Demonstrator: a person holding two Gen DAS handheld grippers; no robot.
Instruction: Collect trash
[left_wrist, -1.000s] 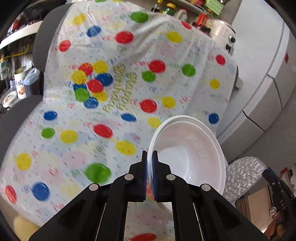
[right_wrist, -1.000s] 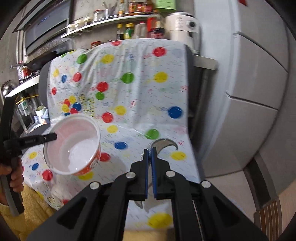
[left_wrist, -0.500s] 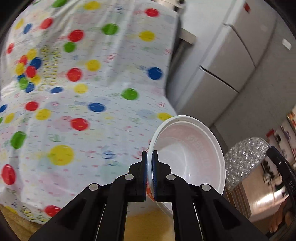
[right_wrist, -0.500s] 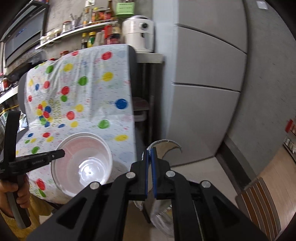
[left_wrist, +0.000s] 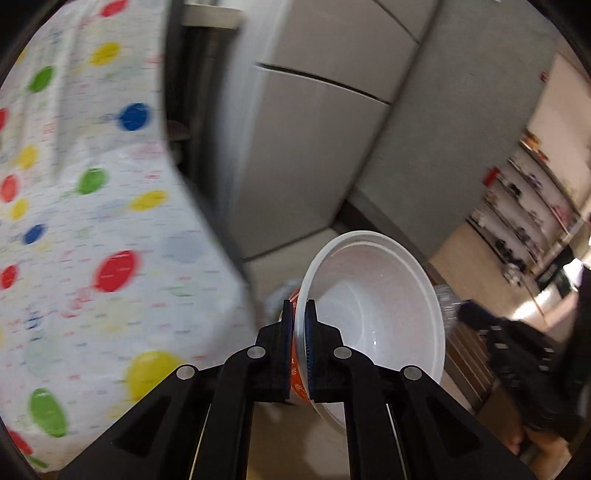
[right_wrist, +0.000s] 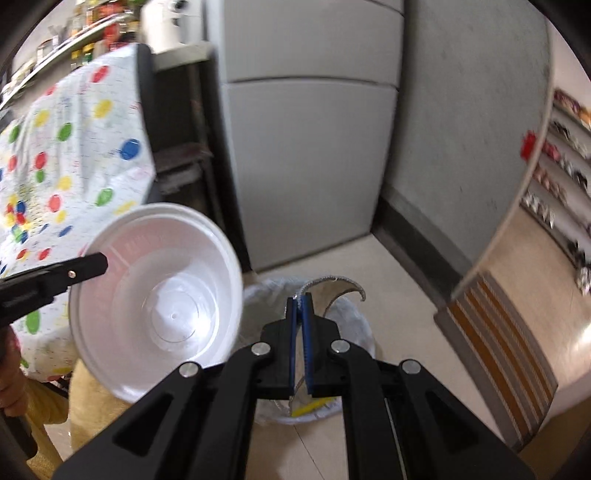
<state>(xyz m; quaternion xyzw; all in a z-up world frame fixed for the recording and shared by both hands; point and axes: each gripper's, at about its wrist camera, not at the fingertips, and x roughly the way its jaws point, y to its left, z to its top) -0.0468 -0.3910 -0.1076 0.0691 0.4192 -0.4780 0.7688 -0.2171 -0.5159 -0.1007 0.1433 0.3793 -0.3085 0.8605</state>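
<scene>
My left gripper (left_wrist: 300, 314) is shut on the rim of a white noodle bowl (left_wrist: 373, 317) with an orange outside, tilted with its mouth toward me. In the right wrist view the same bowl (right_wrist: 159, 295) hangs at the left, the left gripper (right_wrist: 92, 266) pinching its rim. My right gripper (right_wrist: 301, 306) is shut on a curled silver foil lid (right_wrist: 332, 288). Both hang over a trash bin (right_wrist: 358, 325) with a white liner on the floor, which the bowl and fingers partly hide. The right gripper (left_wrist: 469, 314) shows blurred at the right of the left wrist view.
A table under a polka-dot cloth (left_wrist: 92, 229) stands at the left. A grey fridge (right_wrist: 310, 155) rises behind the bin. A striped mat (right_wrist: 495, 332) lies on the beige floor at the right. A person's hand (right_wrist: 11, 384) and yellow sleeve show at the left edge.
Both grippers have swung to the right, off the table and downward, carrying the bowl and the foil lid. The bin has come into view below them.
</scene>
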